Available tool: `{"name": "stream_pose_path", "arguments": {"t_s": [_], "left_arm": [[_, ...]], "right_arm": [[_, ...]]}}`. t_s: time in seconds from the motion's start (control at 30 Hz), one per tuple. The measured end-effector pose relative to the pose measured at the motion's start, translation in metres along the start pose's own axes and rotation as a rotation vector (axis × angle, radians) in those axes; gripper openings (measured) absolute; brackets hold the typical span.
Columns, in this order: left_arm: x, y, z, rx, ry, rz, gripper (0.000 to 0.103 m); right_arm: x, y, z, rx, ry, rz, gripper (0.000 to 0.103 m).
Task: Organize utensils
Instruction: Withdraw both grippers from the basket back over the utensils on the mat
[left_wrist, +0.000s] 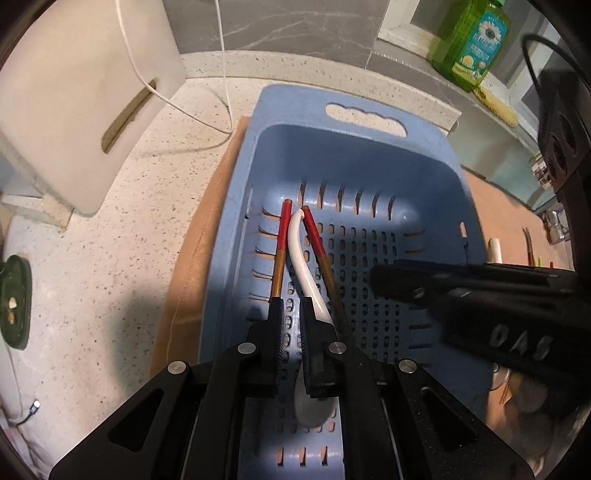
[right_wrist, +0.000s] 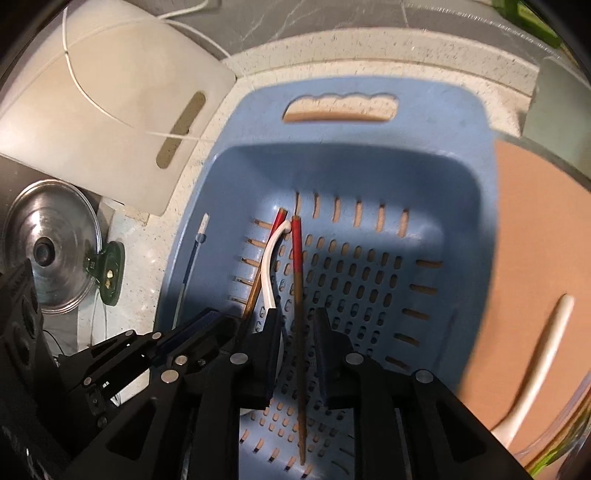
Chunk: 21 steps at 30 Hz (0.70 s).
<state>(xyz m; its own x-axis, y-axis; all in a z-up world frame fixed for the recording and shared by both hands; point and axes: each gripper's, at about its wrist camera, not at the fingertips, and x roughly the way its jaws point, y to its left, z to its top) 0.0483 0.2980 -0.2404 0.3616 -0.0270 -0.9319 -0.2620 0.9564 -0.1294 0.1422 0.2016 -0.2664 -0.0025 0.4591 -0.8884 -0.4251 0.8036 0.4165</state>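
Left wrist view: the left gripper (left_wrist: 290, 321) hangs low inside the blue basket (left_wrist: 369, 162), jaws parted with nothing between them. The white spoon (left_wrist: 301, 254) lies just right of the gap, its handle passing beside the right jaw and its bowl partly hidden under the gripper body. Two red-tipped chopsticks (left_wrist: 282, 236) rest on the slotted basket floor, one on each side of the spoon handle, their red ends converging toward the far wall of the basket.

Right wrist view: the right gripper (right_wrist: 295, 325) is also inside the basket, jaws released and straddling one chopstick (right_wrist: 297, 295) without visible contact.

Handling judgement:
- Chopsticks: light, stiff, thin, probably lacquered, so likely to slip or roll. Grip across the brown shaft near mid-length.
- Spoon: appears ceramic or hard plastic, smooth and curved; possibly brittle. Grip the handle at mid-curve, not the bowl.

Outside the basket, on its right, a second white spoon (right_wrist: 543, 354) lies on the tan mat (right_wrist: 532, 221). The basket itself sits on that mat, on the speckled worktop (left_wrist: 129, 229).
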Motion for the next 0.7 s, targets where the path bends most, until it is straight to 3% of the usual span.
{"name": "stream_pose_path", "arguments": {"t_s": [0.33, 0.47, 0.7], "left_arm": [[-0.046, -0.024, -0.003, 0.007, -0.09, -0.005, 0.007], [-0.065, -0.046, -0.005, 0.027, -0.132, -0.028, 0.007], [-0.073, -0.11, -0.015, 0.099, -0.14, -0.099, 0.007]], "right_arm": [[-0.081, -0.046, -0.028, -0.002, -0.119, 0.06, 0.022], [-0.124, -0.089, -0.057, 0.002, -0.18, 0.033, 0.023], [-0.18, -0.184, -0.102, 0.135, -0.227, -0.007, 0.024]]}}
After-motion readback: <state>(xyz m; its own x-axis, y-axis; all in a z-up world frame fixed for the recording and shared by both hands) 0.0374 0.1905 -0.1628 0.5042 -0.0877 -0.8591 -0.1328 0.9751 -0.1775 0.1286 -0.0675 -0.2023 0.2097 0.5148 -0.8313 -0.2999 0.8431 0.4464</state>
